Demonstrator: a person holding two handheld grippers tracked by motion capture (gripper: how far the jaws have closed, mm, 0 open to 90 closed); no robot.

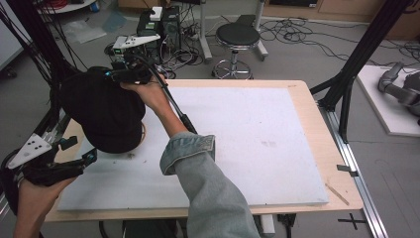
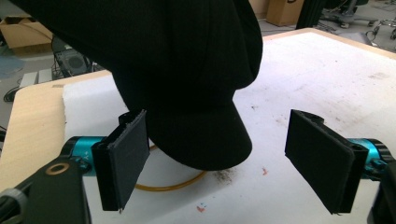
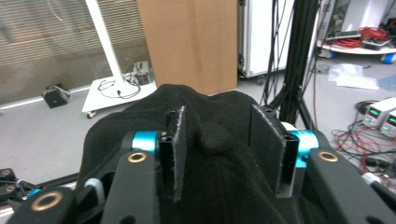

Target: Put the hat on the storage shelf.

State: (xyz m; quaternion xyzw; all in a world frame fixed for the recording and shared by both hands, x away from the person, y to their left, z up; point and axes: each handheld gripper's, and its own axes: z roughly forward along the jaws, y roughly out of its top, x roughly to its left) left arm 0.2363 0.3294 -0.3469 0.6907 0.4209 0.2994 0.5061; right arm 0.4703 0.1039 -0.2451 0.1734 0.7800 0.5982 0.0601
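Observation:
A black cap [image 1: 104,114] with a short brim hangs over the left part of the white board [image 1: 257,139]. My right gripper [image 1: 115,75] reaches across to the cap's far top. In the right gripper view its jaws press into the crown fabric [image 3: 215,186] on either side of the top button [image 3: 212,137], so it is shut on the cap. My left gripper [image 1: 80,149] is low at the near left, open, and its jaws flank the brim [image 2: 205,140] without touching it. A yellow ring [image 2: 173,186] lies on the board under the brim.
The board rests on a wooden table [image 1: 317,124] whose bare rim runs along the right and front. A person's denim sleeve [image 1: 208,183] crosses the board's near middle. Beyond the table, on the floor, are a black stool [image 1: 237,37], cables and equipment. Black frame posts [image 1: 356,54] stand at the right.

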